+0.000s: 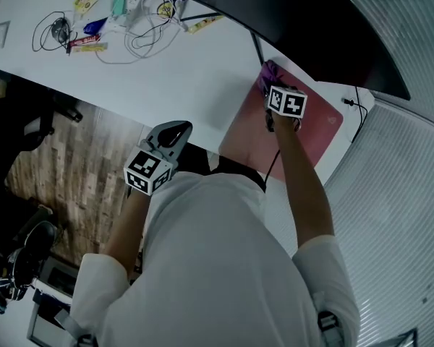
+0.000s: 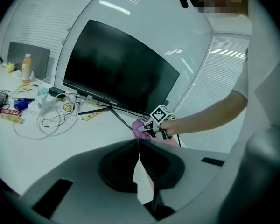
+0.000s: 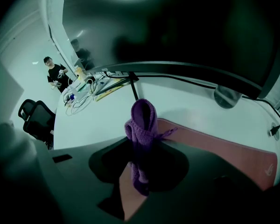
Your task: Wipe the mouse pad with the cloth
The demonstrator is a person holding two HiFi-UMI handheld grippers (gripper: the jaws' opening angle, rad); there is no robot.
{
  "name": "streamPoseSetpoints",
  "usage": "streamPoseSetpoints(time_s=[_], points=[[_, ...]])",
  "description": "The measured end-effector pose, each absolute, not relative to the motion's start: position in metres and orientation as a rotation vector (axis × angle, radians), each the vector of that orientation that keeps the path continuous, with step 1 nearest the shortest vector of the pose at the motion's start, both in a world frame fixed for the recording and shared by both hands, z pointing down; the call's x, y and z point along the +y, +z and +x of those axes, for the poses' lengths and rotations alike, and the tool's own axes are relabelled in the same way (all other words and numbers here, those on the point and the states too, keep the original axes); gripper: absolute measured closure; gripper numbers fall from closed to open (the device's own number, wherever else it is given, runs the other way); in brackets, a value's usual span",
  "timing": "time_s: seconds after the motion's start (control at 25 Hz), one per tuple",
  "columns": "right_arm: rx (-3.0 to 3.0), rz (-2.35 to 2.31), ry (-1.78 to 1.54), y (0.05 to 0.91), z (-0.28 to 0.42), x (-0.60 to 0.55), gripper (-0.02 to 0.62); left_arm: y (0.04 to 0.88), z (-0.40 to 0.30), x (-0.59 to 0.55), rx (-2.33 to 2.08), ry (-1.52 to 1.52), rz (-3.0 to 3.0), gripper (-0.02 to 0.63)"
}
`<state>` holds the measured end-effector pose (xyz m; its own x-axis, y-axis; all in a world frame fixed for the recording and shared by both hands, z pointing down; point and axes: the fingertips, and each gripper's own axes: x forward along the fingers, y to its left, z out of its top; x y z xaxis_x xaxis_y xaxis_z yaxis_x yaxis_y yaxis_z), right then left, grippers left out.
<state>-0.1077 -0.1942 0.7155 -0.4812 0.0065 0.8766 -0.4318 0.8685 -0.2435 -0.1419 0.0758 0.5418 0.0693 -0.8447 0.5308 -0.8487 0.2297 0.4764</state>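
A pink mouse pad (image 1: 312, 137) lies at the right end of the white desk (image 1: 166, 74), also seen in the right gripper view (image 3: 224, 146). My right gripper (image 1: 270, 87) sits over the pad's far left corner, shut on a purple knitted cloth (image 1: 268, 73). In its own view the cloth (image 3: 143, 122) stands bunched between the jaws (image 3: 140, 169), its lower end on the pad. My left gripper (image 1: 175, 130) hovers beside the desk's near edge, shut and holding nothing. From the left gripper view (image 2: 139, 146) I see the right gripper (image 2: 155, 123) and cloth (image 2: 141, 128).
A large dark monitor (image 2: 116, 69) stands just behind the pad, its stand foot (image 3: 130, 85) to the left. Cables and small items (image 1: 94, 20) clutter the desk's far left. A black cable (image 1: 356, 110) runs by the pad's right side. An office chair (image 3: 37, 118) stands beyond the desk.
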Motion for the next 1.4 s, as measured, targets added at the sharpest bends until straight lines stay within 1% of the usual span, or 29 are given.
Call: streamPoseSetpoints(time_s=[0.32,0.56,0.8,1.2,1.4], points=[[-2.107,0.333,0.555,0.66,-0.093,-0.174,0.477,0.53,-0.16,0.079,-1.736,-0.021,1.641,0.588],[-2.185,0.299,0.552,0.622,-0.065,-0.151,0.477,0.511,-0.146,0.07,-1.763,-0.051,1.667,0.588],[-2.249,0.287,0.517,0.594,-0.02,-0.135,0.477,0.498,-0.106,0.063,-1.782,-0.098,1.668,0.588],[-2.352,0.306,0.501,0.542,0.084,-0.109,0.477,0.473,-0.013,0.076,-1.819,-0.096,1.694,0.588],[-2.411,0.319,0.479,0.515,0.132,-0.104,0.477,0.457,0.022,0.081,-1.851,-0.136,1.684,0.588]])
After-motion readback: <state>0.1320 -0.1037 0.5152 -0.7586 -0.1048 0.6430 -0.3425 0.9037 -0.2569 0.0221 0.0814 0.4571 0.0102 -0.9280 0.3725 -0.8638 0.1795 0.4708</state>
